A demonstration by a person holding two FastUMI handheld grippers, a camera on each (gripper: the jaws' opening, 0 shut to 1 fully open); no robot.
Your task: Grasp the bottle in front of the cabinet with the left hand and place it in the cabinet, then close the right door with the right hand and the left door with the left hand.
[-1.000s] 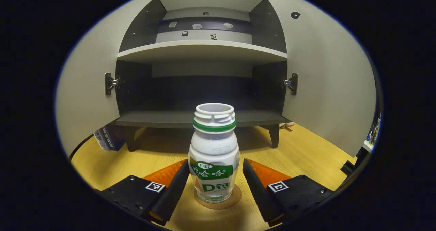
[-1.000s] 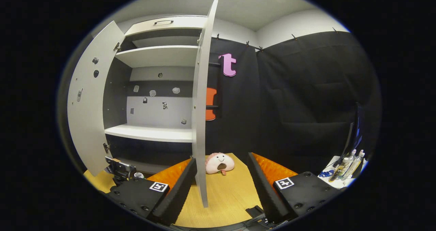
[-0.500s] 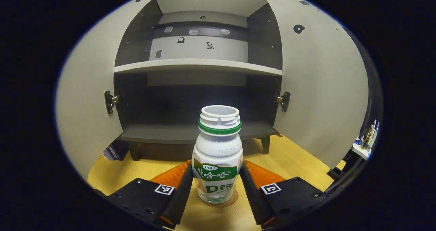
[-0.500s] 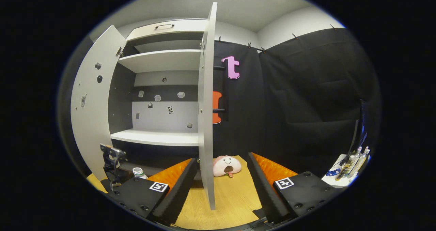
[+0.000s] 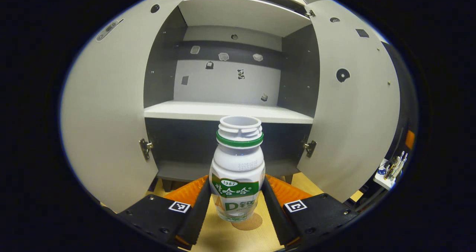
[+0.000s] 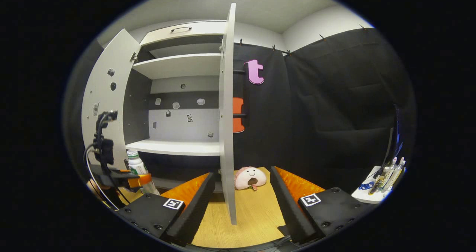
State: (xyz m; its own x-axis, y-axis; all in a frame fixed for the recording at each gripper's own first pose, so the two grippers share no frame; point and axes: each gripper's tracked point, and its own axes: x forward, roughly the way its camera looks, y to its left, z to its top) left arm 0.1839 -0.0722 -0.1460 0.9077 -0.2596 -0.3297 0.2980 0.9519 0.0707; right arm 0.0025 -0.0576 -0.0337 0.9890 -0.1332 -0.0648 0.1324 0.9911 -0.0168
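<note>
A white bottle with a green neck ring and no cap stands upright between the fingers of my left gripper, which is shut on its labelled lower body. It hangs a little above the wooden table, in front of the cabinet's dark lower shelf. Both doors stand wide open: the left door and the right door. In the right gripper view, my right gripper is open, with the right door's edge standing beyond its fingers. The left gripper with the bottle is at the far left.
A white middle shelf spans the cabinet above the lower one. A pink plush toy lies on the table behind the right door. Several small bottles stand on a white ledge at the far right.
My left gripper has shut on the bottle and lifted it off the table, up toward the cabinet opening. The right gripper has barely moved.
</note>
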